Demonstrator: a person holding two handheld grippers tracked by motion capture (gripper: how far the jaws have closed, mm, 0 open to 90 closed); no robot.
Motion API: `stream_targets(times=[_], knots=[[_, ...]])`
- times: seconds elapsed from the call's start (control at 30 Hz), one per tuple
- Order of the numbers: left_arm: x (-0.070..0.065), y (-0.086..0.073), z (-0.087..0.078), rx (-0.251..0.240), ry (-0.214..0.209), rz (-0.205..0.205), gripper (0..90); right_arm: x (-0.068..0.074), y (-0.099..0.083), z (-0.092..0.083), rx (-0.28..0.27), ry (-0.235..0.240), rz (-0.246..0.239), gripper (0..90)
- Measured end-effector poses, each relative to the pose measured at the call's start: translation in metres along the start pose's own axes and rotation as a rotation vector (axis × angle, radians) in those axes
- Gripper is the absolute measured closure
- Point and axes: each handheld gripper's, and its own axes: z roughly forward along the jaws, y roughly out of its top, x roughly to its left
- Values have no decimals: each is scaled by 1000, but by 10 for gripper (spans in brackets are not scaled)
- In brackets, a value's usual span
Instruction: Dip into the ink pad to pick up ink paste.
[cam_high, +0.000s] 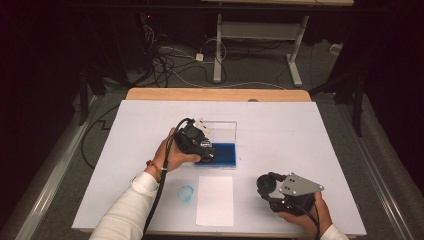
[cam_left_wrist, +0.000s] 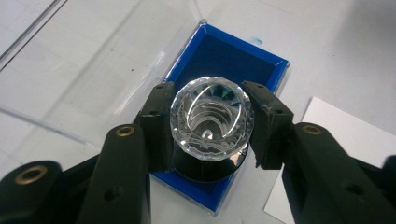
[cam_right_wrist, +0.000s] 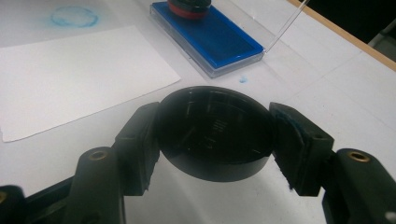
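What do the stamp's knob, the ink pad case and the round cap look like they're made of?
Stamp knob: clear faceted crystal or acrylic, glinting. Ink pad case: glossy blue plastic around a matte, felt-like pad, with a clear lid. Round cap: shiny black plastic, probably.

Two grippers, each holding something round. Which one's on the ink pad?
The left gripper, shut on the clear faceted stamp, pressing it onto the blue ink pad. The right gripper holds a black cap above bare table, away from the pad.

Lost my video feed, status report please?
Left gripper shut on stamp, over blue ink pad. Right gripper shut on black cap. Paper unobstructed.
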Motion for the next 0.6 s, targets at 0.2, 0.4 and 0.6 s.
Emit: stream_targets(times=[0.2, 0.4, 0.6], knots=[[3, -4, 3, -25, -10, -21, 551, 0, 0, 1, 7, 4, -1, 377], [4, -5, 7, -35, -9, -31, 550, 0, -1, 1, 11, 7, -2, 377], [7, -8, 9, -52, -19, -41, 550, 0, -1, 1, 16, 12, -5, 378]])
